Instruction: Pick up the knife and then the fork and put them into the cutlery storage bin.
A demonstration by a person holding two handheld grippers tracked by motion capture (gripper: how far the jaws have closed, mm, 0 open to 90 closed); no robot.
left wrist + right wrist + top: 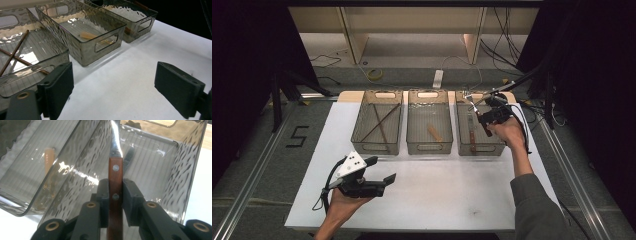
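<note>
White table; knife (115, 177): reddish-brown wooden handle, 2 metal rivets, shiny steel blade.

A white table (437, 190) is seen on a grey floor, with a tan strip of its top exposed along the far edge. Three clear smoky bins are set directly on it in a row near that far edge — the middle bin (429, 122) serves as landmark. The left bin (378, 122) is placed just beside it on one side, the right bin (477, 135) just beside it on the other. Nearer than the middle bin, the white surface is left bare.
</note>
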